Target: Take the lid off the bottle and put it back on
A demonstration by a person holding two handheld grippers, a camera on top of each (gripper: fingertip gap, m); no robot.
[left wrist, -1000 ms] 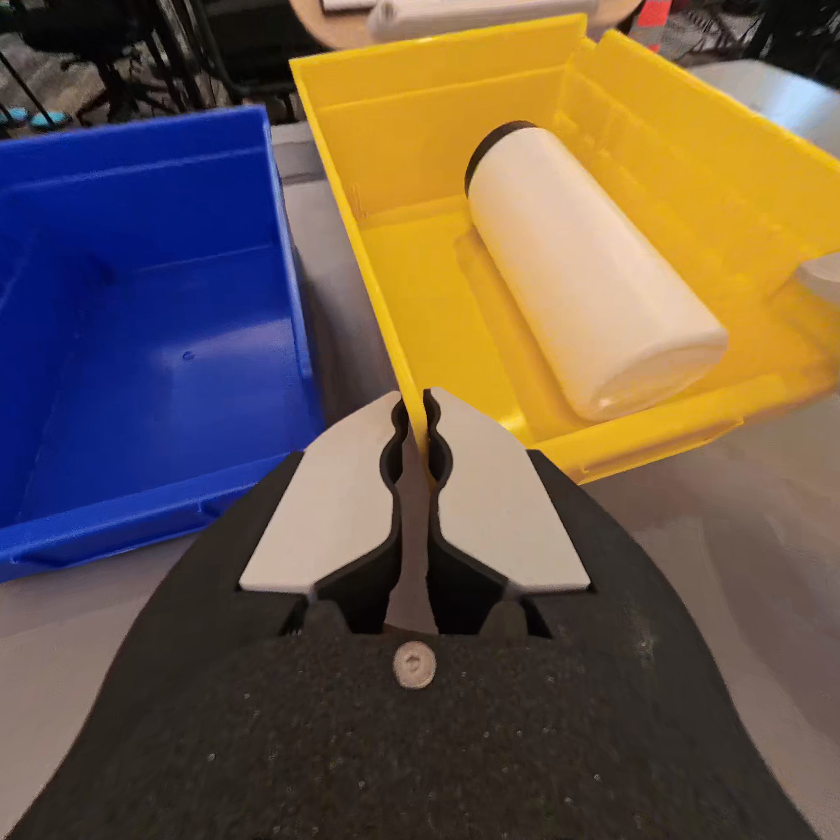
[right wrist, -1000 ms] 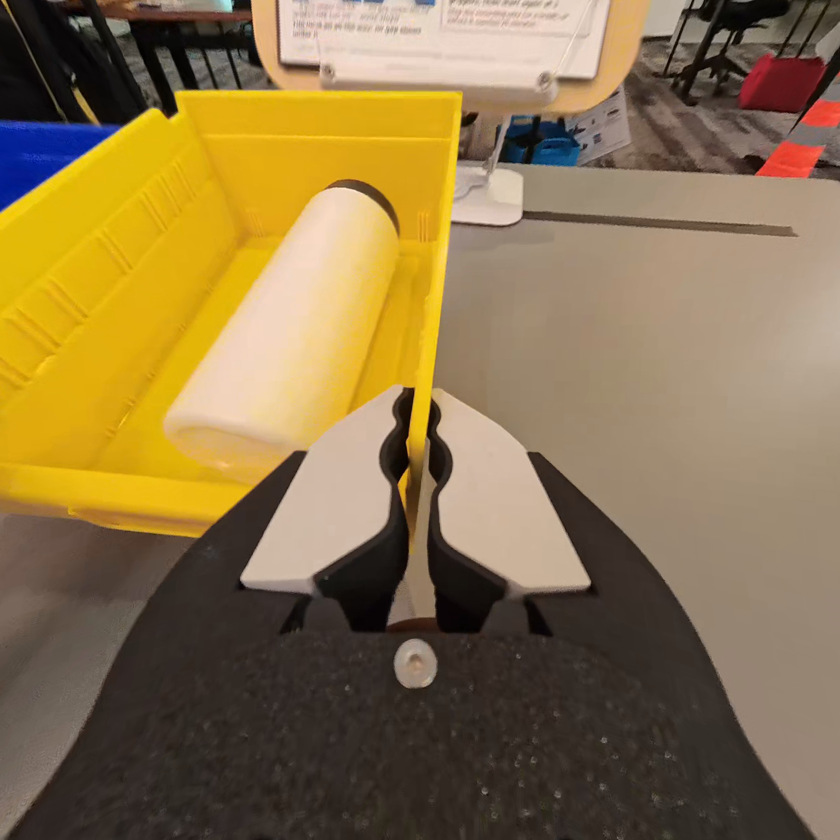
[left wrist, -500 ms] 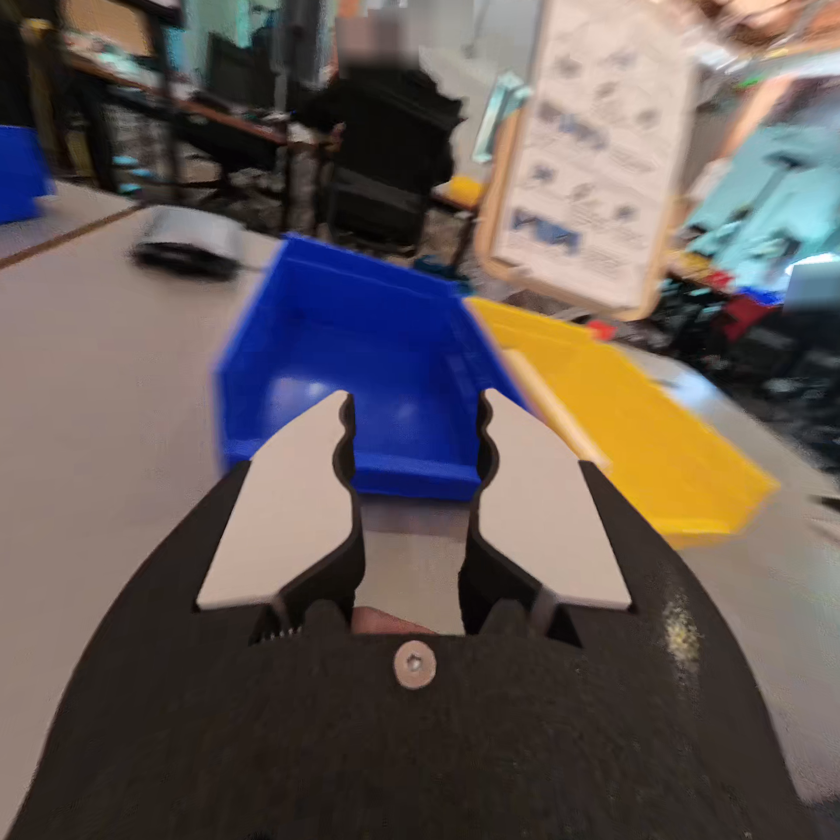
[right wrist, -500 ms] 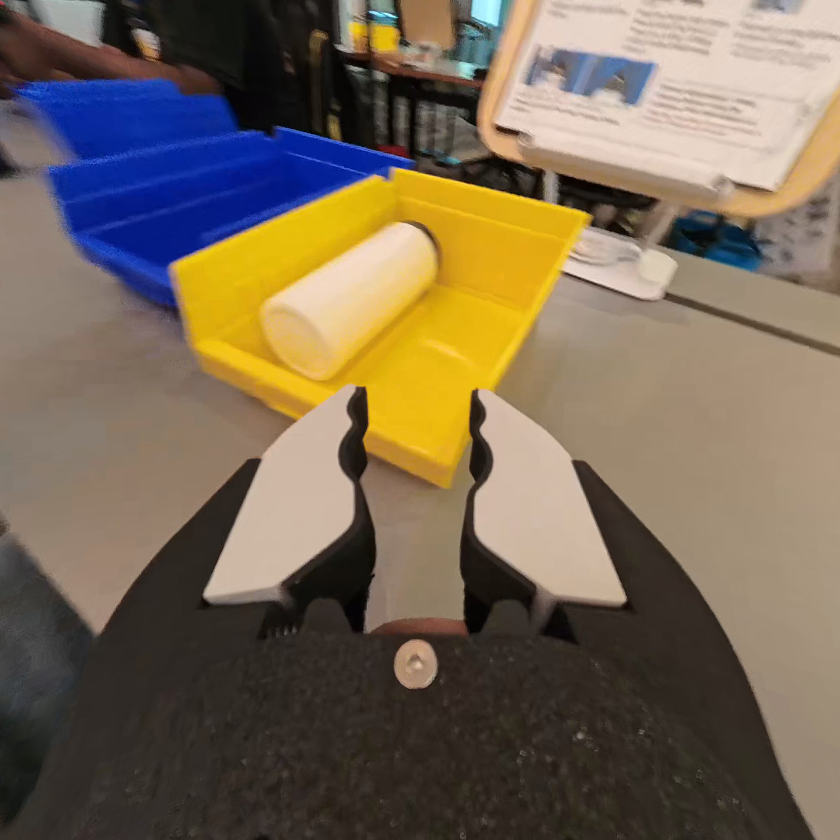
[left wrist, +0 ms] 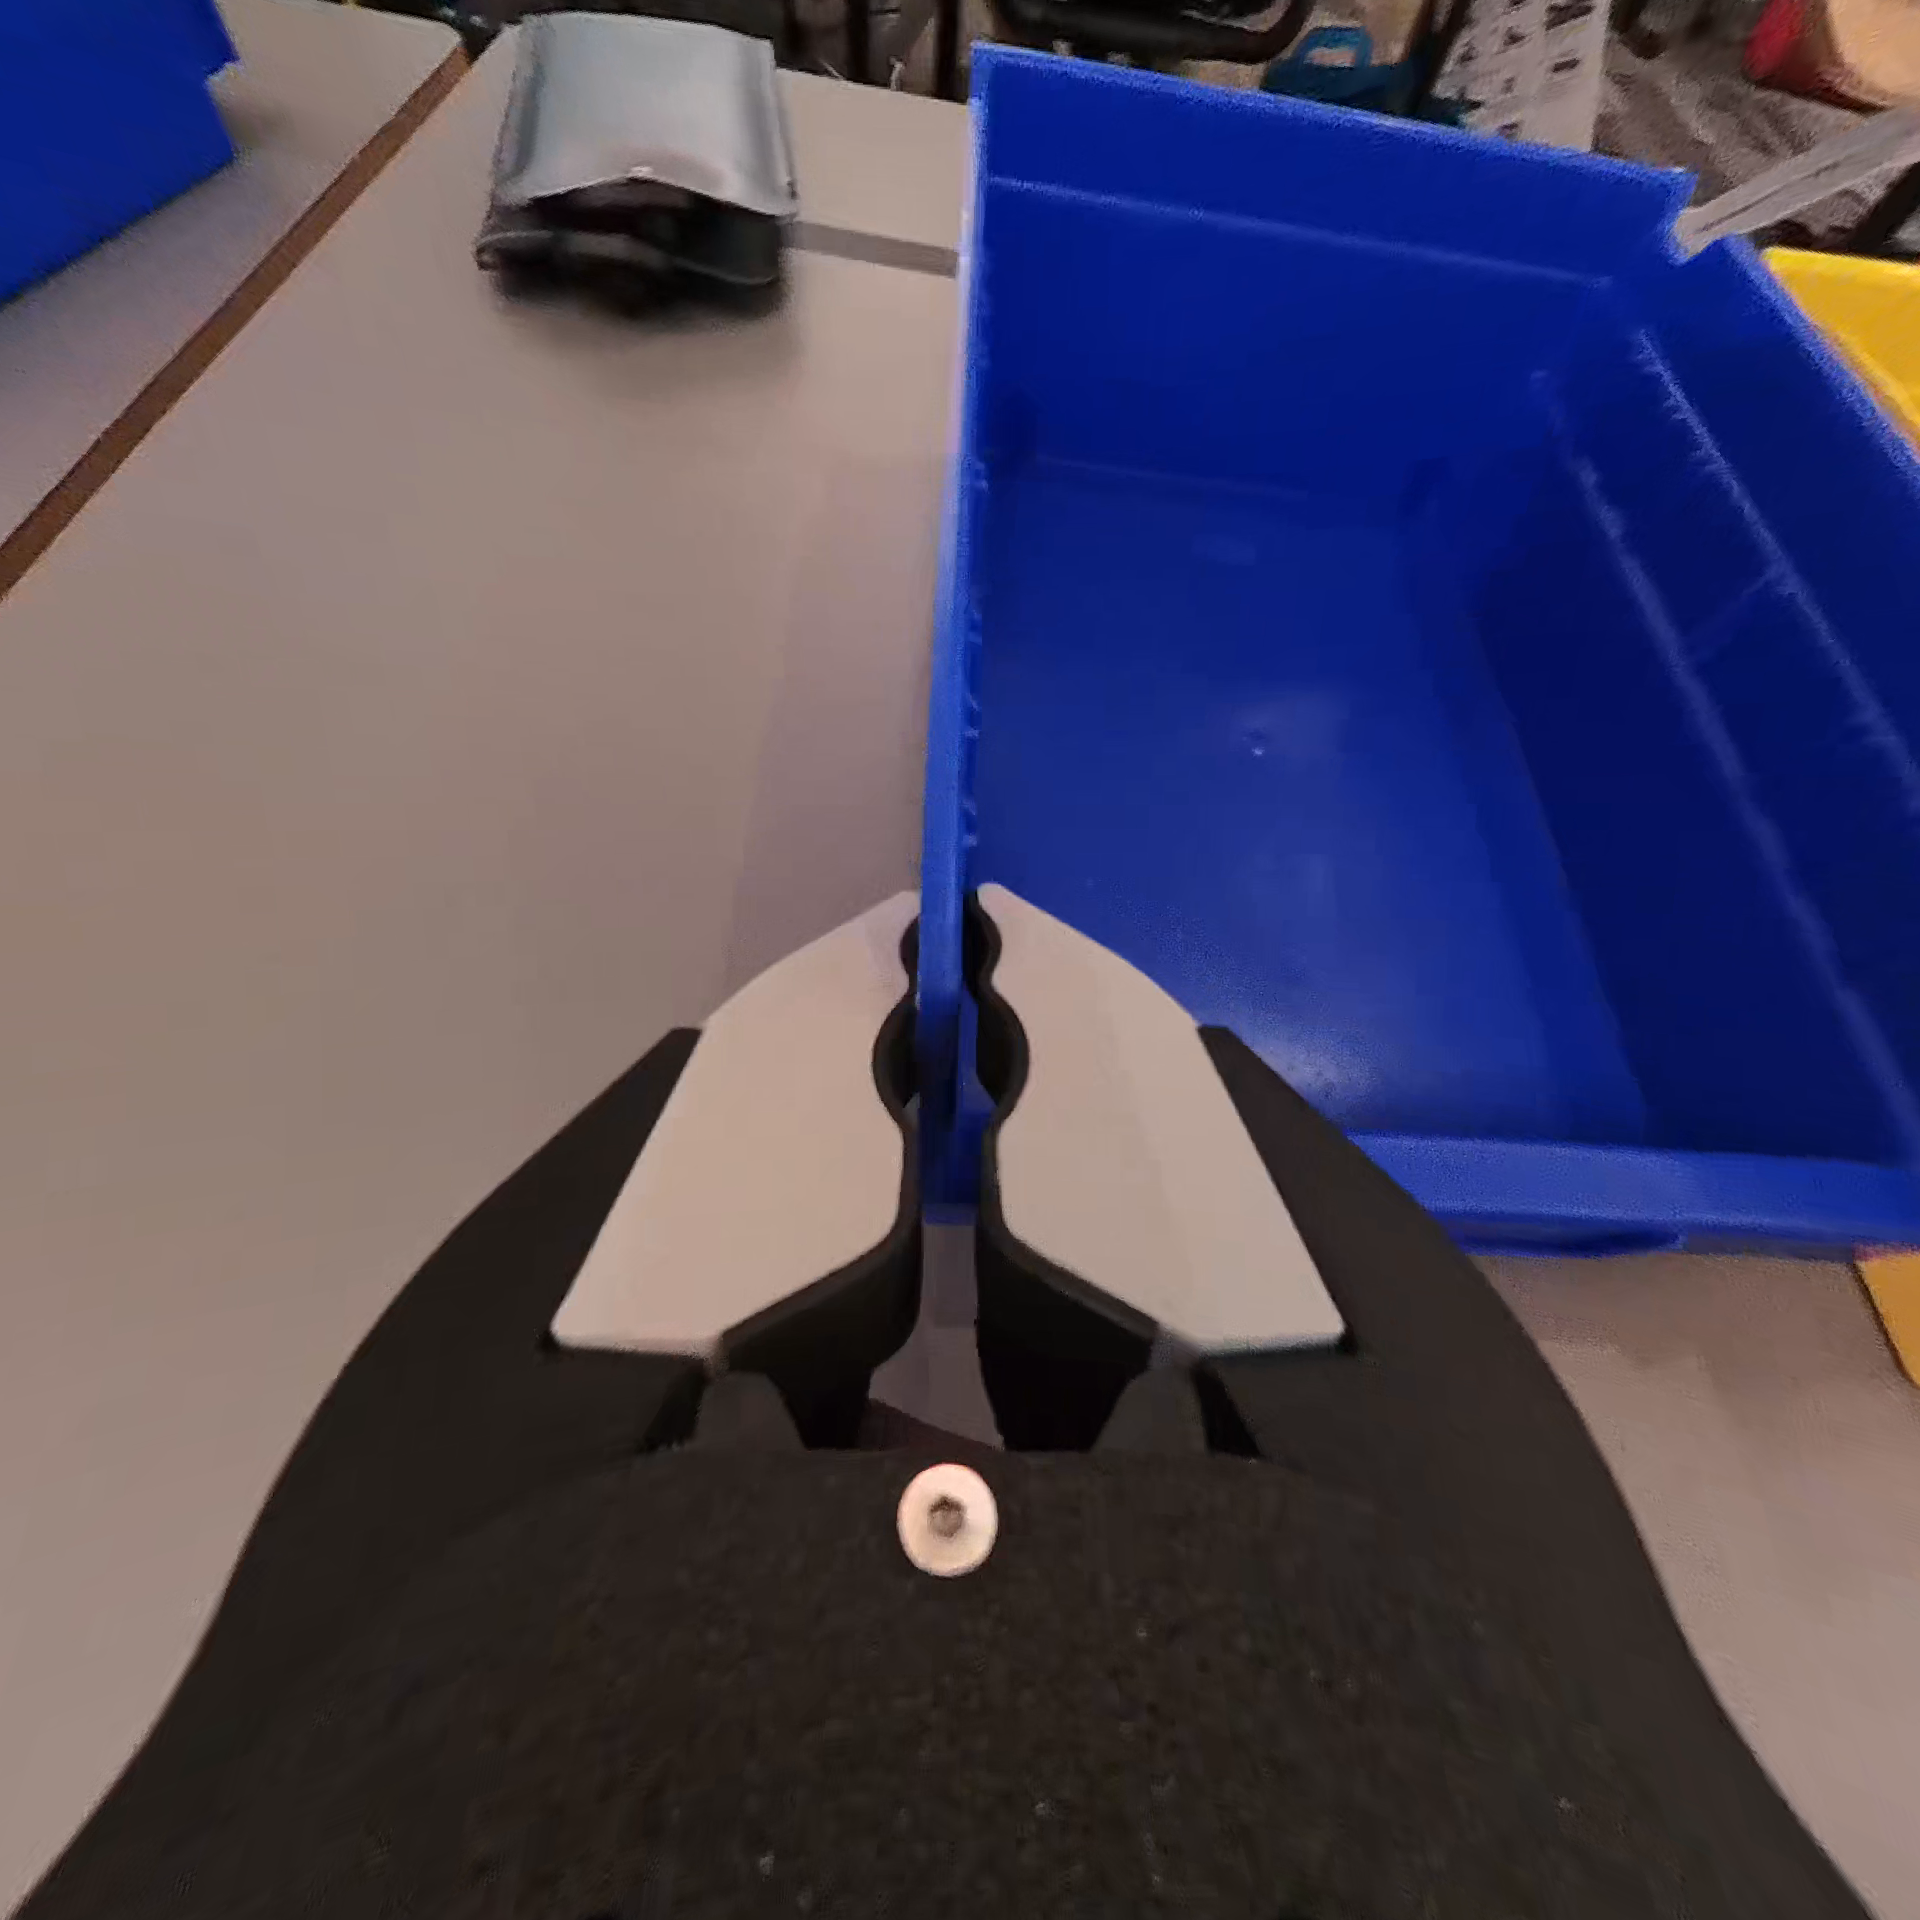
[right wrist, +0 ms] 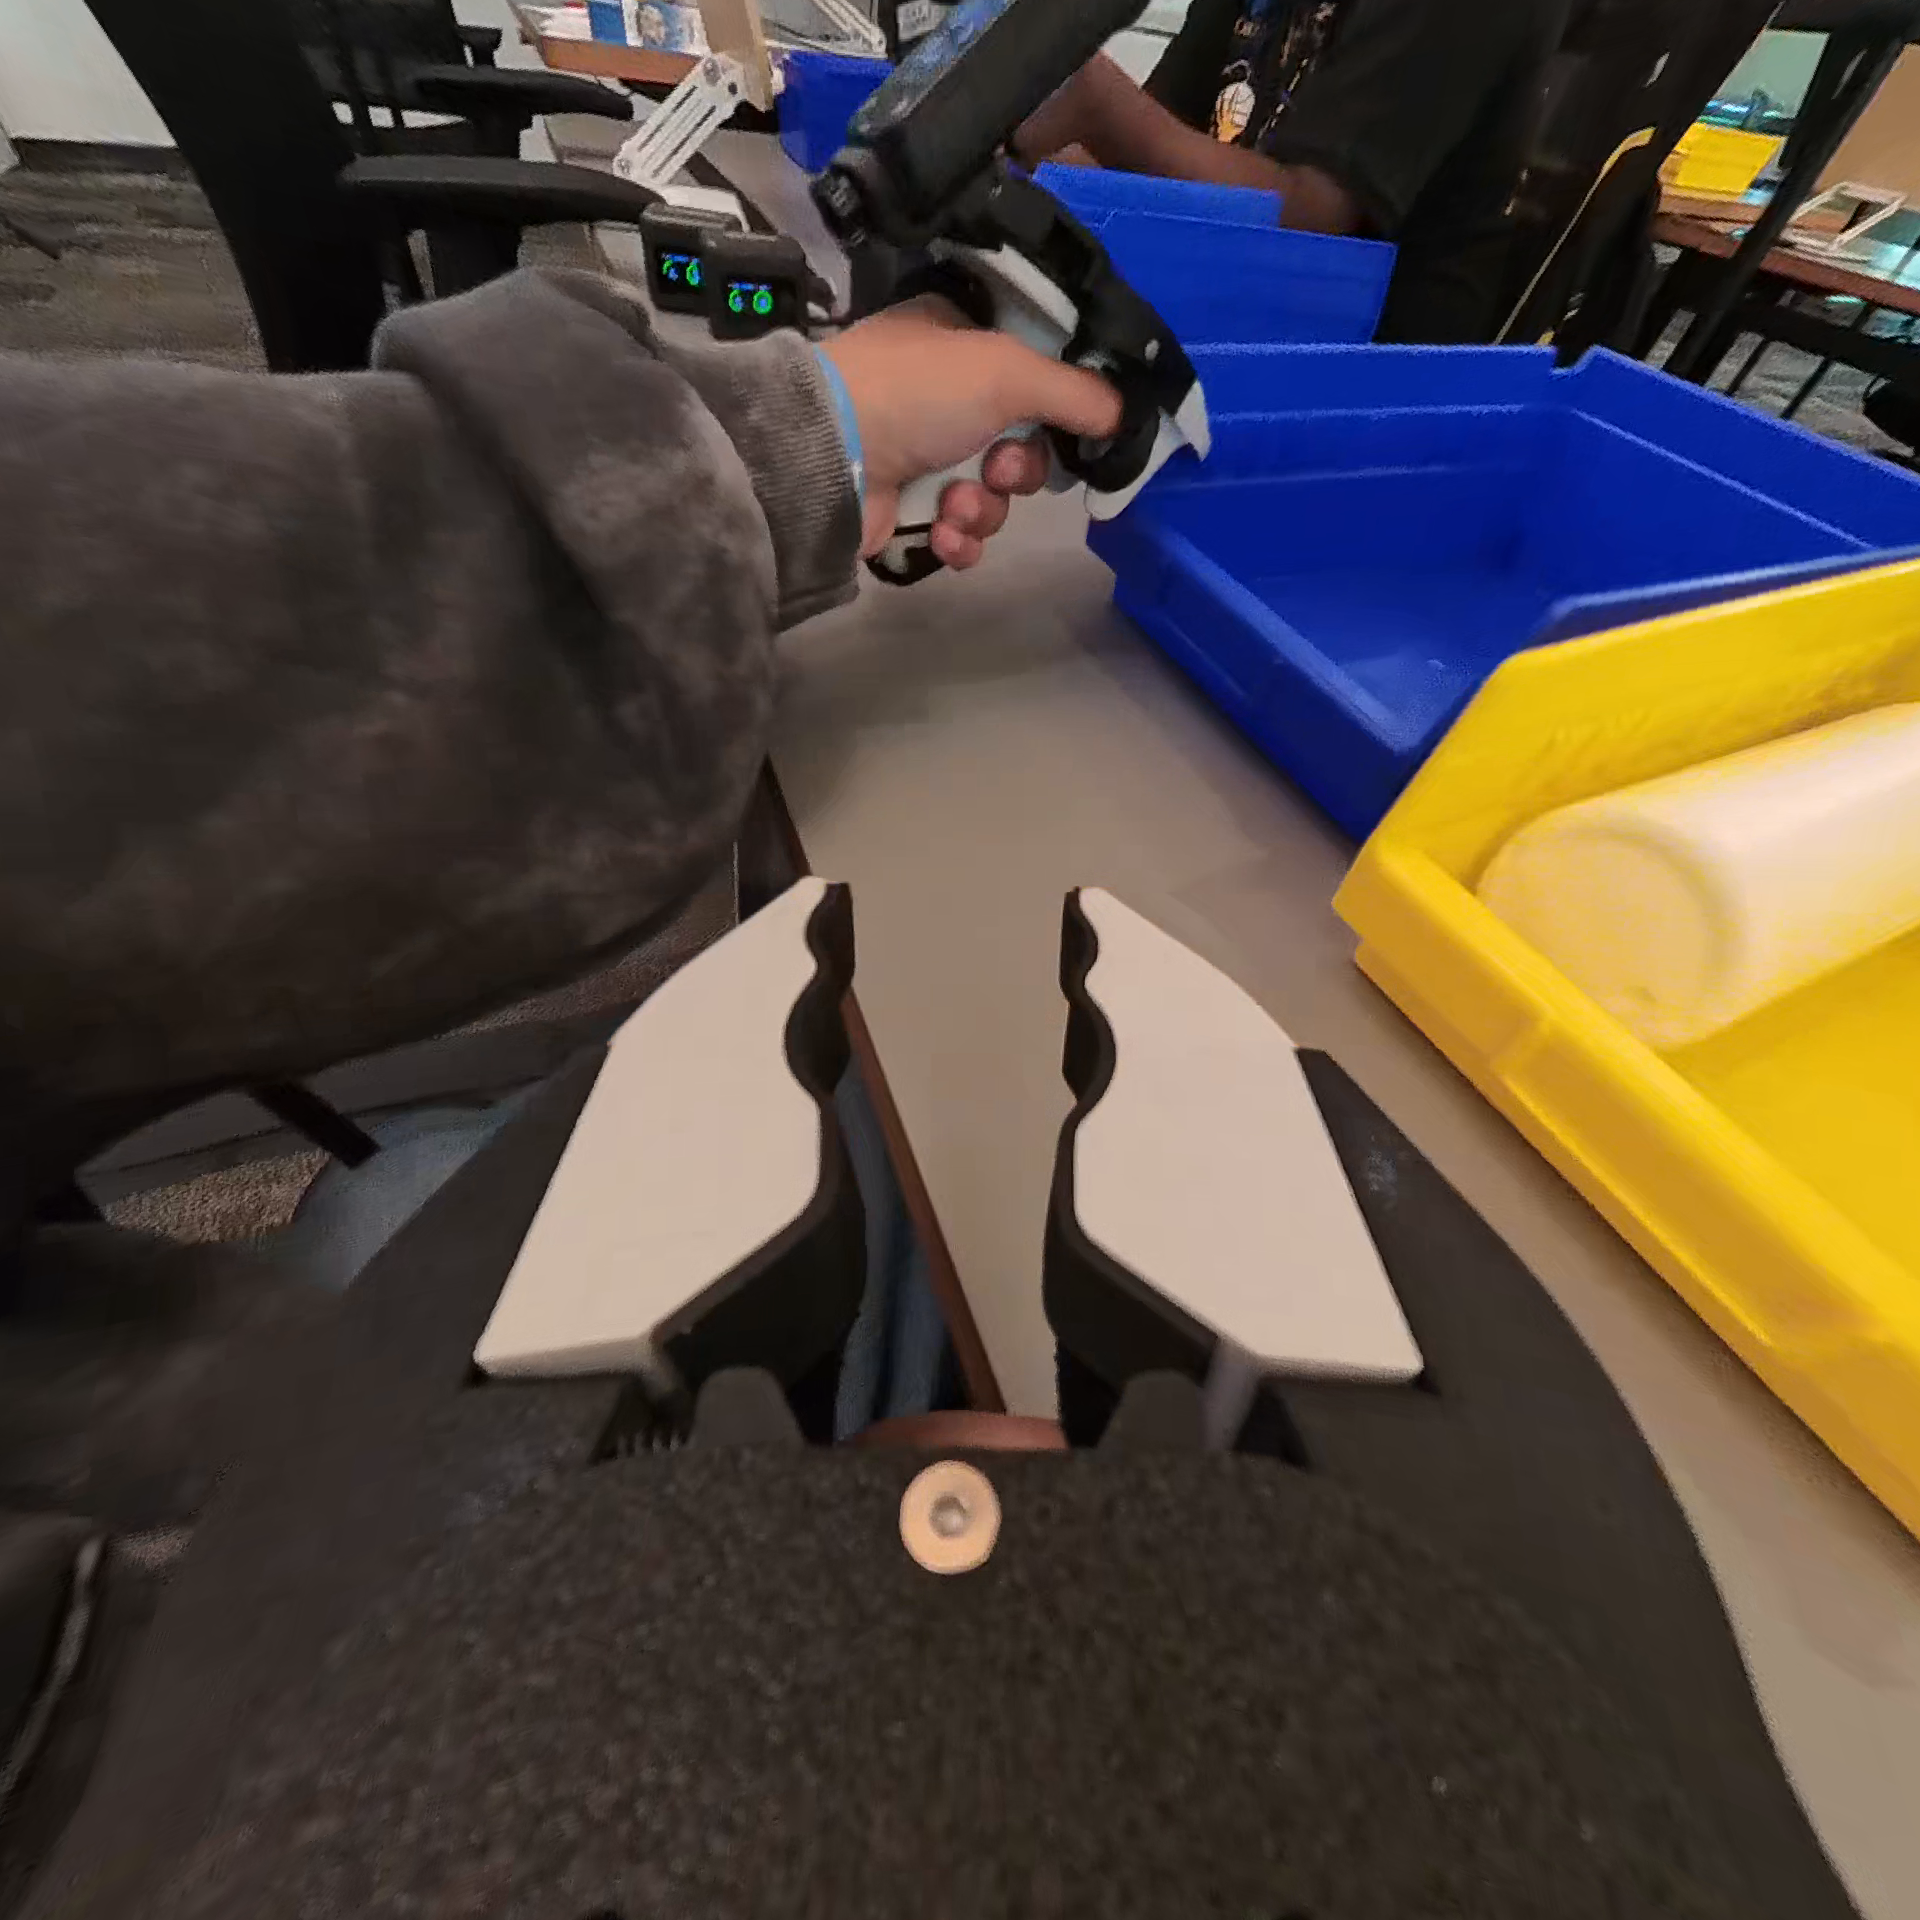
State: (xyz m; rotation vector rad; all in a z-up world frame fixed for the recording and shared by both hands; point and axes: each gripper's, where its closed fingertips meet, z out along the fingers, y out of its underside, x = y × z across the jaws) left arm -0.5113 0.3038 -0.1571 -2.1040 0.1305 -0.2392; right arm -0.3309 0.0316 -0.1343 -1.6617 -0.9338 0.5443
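Now left tongs clamped on blue bin wall, right tongs spread, bottle in yellow bin.

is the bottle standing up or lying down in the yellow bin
Lying down. The white bottle rests on its side in the yellow bin, its flat base facing the bin's low front edge. Its lid end is out of frame.

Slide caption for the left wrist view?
Left gripper shut on the blue bin wall; grey pouch lies beyond.
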